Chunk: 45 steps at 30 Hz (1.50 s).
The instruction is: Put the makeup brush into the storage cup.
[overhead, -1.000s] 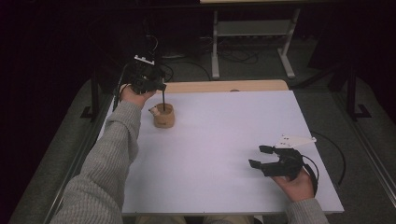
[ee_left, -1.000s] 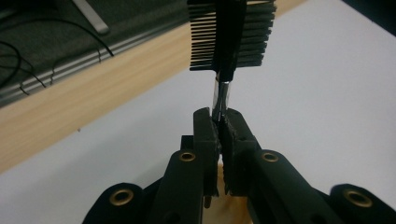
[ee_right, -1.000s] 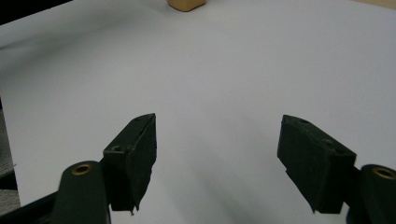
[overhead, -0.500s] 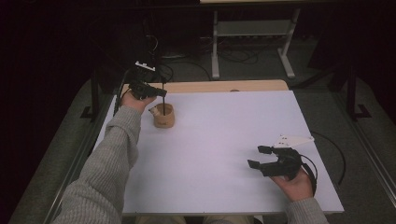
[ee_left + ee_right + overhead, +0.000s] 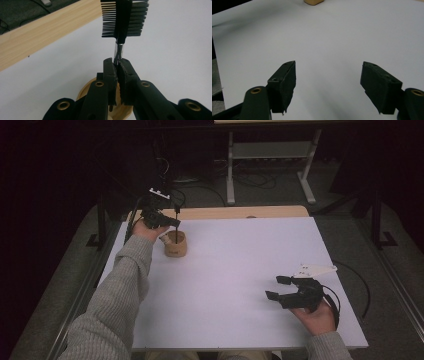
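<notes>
The white counter fills the middle of the high view. A small wooden cup stands on it in the upper left. Right above the cup, the left hand-held gripper has its jaws pressed together on the thin handle of a black comb brush. At lower right, the right hand-held gripper rests low over the counter, jaws spread, nothing between them.

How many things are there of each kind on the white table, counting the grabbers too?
Grippers: 2, the left gripper and the right gripper
Black comb-brush: 1, pinched in the left gripper
Wooden cup: 1, under the comb-brush
Total: 4
</notes>
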Available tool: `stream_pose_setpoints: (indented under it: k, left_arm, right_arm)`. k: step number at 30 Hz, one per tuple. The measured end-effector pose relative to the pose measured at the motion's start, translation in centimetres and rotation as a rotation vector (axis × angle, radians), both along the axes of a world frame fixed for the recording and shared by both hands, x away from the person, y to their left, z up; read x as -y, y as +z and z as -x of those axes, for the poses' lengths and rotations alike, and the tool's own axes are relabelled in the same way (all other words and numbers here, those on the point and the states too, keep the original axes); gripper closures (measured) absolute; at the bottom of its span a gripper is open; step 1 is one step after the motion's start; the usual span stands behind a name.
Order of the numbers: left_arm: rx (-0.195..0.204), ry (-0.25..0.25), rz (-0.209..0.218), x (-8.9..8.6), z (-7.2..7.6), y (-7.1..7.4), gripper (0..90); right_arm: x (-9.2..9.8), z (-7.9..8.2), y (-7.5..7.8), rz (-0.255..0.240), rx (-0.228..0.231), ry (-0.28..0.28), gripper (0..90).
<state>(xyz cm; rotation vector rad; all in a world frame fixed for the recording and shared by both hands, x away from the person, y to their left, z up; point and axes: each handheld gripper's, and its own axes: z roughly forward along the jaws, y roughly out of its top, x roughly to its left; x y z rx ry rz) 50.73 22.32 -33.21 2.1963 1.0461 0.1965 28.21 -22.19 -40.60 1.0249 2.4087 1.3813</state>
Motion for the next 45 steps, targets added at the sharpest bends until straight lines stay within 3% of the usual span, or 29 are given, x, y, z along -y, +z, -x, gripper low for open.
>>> stream_pose_setpoints:
  k: [4,14,30,32,45]
  left_arm:
    - [-0.008,0.005,-0.002,0.0,-0.1,-0.2,79.1]
    - [0.001,-0.002,-0.015,-0.3,0.4,0.4,78.8]
    - [0.058,-0.030,0.039,-1.1,2.6,2.5,77.5]
    - [0.065,-0.029,0.025,-1.1,2.9,2.6,76.9]
    - [0.053,-0.035,0.057,-1.7,3.8,2.0,75.9]
  right_arm:
    - [0.3,0.0,0.1,-0.016,0.007,-0.001,27.4]
    - [0.4,0.2,0.3,-0.017,0.015,-0.011,27.4]
    - [1.0,-0.1,0.1,-0.004,0.013,-0.033,26.5]
    - [1.0,-0.1,0.1,-0.001,0.014,-0.031,26.3]
    - [1.1,-0.2,0.0,-0.010,0.007,-0.041,24.3]
